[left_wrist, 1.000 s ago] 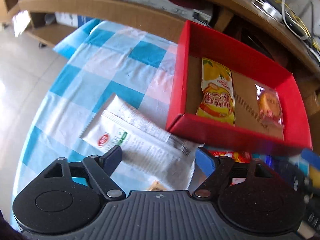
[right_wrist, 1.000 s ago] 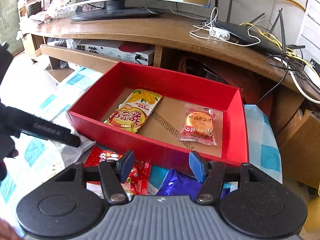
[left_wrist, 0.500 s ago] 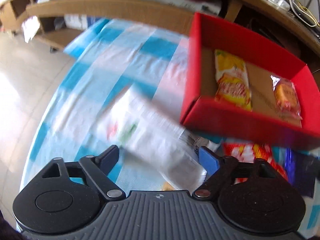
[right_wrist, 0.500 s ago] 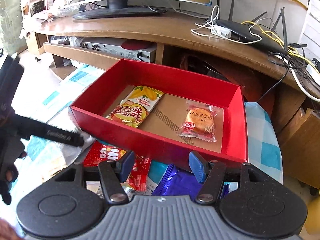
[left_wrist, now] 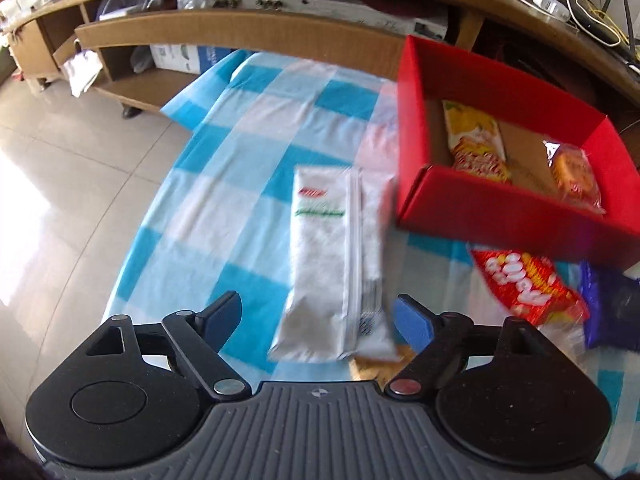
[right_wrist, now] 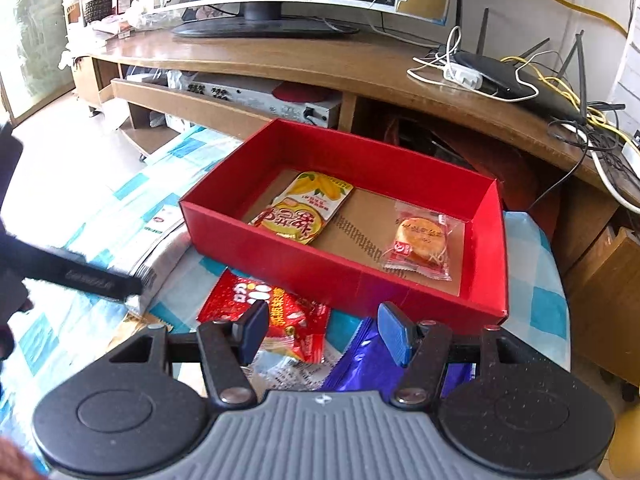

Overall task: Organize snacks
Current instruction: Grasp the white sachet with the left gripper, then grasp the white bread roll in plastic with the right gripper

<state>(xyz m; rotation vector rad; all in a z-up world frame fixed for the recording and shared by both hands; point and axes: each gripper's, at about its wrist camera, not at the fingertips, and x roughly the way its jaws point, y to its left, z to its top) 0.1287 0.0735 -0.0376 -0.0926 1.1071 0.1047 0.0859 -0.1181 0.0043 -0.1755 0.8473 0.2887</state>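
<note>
Two tongs (left_wrist: 318,318) (right_wrist: 322,330) gaping, empty, white packet (left_wrist: 324,264) beside red box (left_wrist: 500,216) edge

Open right claw (right_wrist: 320,334) above red (right_wrist: 276,314), perhaps purple (right_wrist: 368,364), packets.

Desk (left_wrist: 248,184) is wearing a blue-and-white checked cloth. Lying directly on it: a red box (right_wrist: 344,276) at the far side, a long white packet (left_wrist: 324,264) just beside the box's left wall, and a red snack bag (right_wrist: 276,312) sitting near the box's front wall. A purple wrapper (right_wrist: 368,364) is lying just right of the red bag, and a yellowish packet (left_wrist: 380,364) is showing at the white packet's near end.
</note>
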